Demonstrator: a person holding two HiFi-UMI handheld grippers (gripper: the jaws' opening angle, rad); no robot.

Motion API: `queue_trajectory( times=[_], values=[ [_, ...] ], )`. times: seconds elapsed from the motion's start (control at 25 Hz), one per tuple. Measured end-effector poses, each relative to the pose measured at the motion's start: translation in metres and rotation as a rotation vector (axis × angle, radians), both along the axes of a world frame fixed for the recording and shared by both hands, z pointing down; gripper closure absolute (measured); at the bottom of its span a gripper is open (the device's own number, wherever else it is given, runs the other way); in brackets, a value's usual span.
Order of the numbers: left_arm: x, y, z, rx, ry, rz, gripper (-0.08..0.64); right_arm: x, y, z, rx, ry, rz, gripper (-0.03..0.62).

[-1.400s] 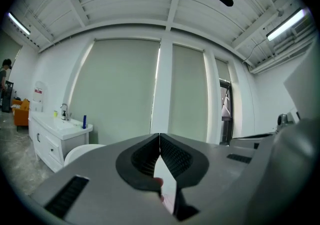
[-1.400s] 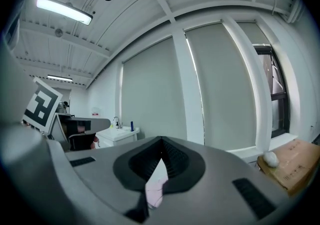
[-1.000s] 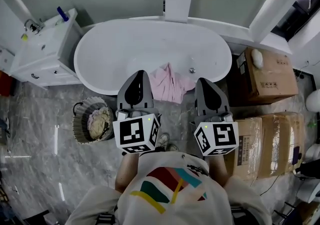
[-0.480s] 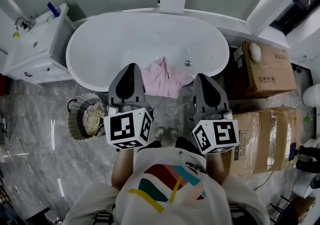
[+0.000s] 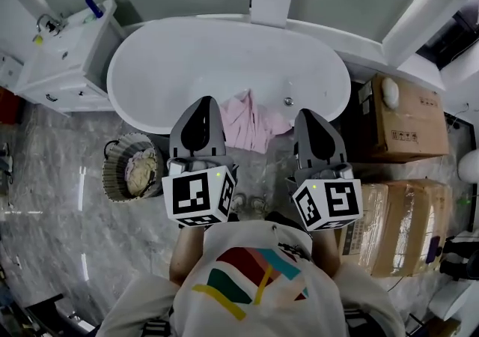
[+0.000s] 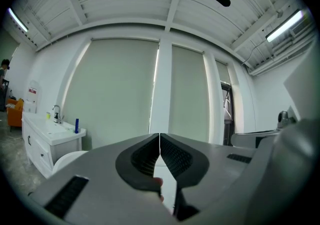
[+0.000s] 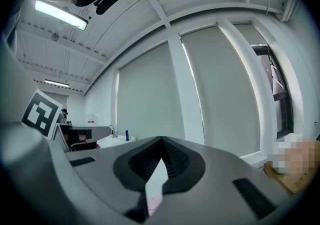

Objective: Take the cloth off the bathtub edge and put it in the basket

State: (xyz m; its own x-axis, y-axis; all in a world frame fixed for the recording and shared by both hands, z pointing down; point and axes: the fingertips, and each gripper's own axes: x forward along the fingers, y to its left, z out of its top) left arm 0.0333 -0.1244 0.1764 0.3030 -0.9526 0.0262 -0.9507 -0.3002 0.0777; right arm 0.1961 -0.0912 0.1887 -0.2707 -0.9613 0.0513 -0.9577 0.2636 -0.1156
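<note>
- You are keeping the left gripper [image 5: 200,103] and right gripper [image 5: 311,114] clenched on nothing; be opening 1 before reaching.
- The crumpled pink cloth [image 5: 251,120] is draping over the near edge of the white oval bathtub [image 5: 187,66], between them.
- The round woven basket [image 5: 110,178] is waiting at your left.

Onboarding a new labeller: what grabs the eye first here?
The big white bathtub fills the top middle of the head view, a pink cloth draped over its near edge. The left gripper and right gripper hover either side of the cloth, both shut and empty. A basket with something pale in it stands on the floor to the left.
</note>
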Motion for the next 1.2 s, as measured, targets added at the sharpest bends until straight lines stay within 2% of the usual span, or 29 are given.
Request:
queue_trajectory(
  times=[0.2, 0.36, 0.56, 0.68, 0.84, 1.08, 1.2],
  values=[
    [0.006, -0.015, 0.007, -0.012, 0.012, 0.018, 0.540, 0.000, -0.022, 0.003, 0.006, 0.001, -0.057, 0.584],
    [0.011, -0.037, 0.034, -0.025, -0.018, 0.015, 0.540, 0.004, -0.051, 0.019, 0.017, -0.018, -0.066, 0.584],
    [-0.004, -0.065, 0.098, -0.075, -0.056, -0.050, 0.540, 0.003, -0.092, 0.058, 0.018, -0.027, -0.068, 0.584],
    [-0.011, -0.080, 0.140, -0.112, -0.036, -0.062, 0.540, -0.004, -0.111, 0.091, 0.005, -0.018, -0.069, 0.584],
    [-0.015, -0.084, 0.195, -0.172, 0.007, -0.051, 0.540, -0.016, -0.119, 0.144, -0.049, -0.041, -0.072, 0.584],
    [-0.016, -0.080, 0.267, -0.272, -0.002, -0.055, 0.540, -0.035, -0.118, 0.198, -0.078, 0.000, -0.149, 0.583],
    [-0.018, -0.078, 0.291, -0.296, -0.016, -0.051, 0.538, -0.041, -0.112, 0.227, -0.116, 0.017, -0.177, 0.581]
  ],
)
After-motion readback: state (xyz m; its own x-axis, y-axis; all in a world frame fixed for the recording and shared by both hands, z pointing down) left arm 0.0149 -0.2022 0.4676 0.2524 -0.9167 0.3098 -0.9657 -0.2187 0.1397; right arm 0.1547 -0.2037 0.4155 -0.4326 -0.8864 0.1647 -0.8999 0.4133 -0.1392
